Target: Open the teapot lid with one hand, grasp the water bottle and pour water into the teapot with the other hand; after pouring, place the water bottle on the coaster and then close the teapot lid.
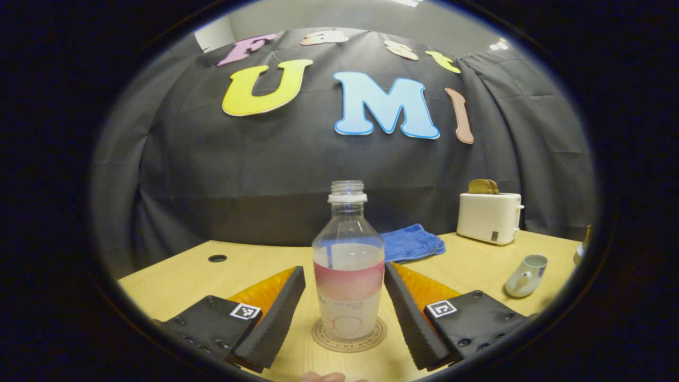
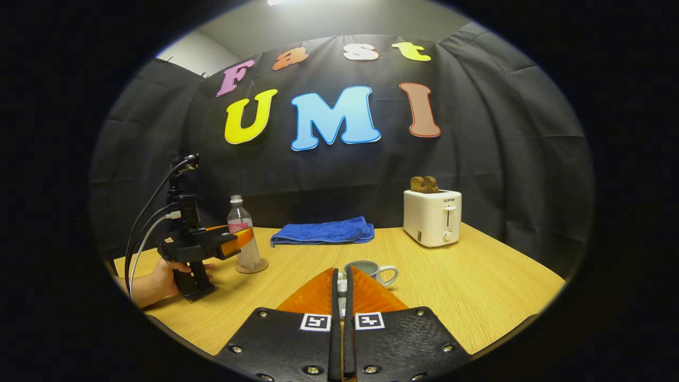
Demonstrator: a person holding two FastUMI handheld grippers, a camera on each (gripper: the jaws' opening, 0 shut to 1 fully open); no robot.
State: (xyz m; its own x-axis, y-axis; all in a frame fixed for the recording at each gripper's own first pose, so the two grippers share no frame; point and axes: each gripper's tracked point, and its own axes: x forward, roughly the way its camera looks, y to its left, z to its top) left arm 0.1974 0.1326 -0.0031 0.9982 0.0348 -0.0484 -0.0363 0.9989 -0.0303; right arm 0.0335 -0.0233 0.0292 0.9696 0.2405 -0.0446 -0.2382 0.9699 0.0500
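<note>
Water bottle (image 1: 348,265): upright on the coaster (image 1: 324,336), uncapped, partly filled, between the left tool's fingers.
Left tool (image 1: 345,302): fingers spread either side of the bottle, a gap visible on each side, not pressing; seen from the right gripper view at the far left of the surface (image 2: 467,286), held by a hand (image 2: 168,275).
Right tool (image 2: 342,289): fingers drawn together, something small and pale pinched between them, likely the lid; cannot confirm.
Teapot (image 2: 371,269): open-topped, just beyond the right tool's tips, well apart from the bottle.
Step in hand: bottle set on the coaster, so pouring judged done; release of the bottle under way or complete.
Next move calls for: backing the left tool straight off without knocking the bottle; then lowering the right tool over the teapot opening, seating the lid squarely, parting the fingers.
Bystanders: blue towel (image 2: 322,231) and toaster (image 2: 432,216) at the back, out of the way.
</note>
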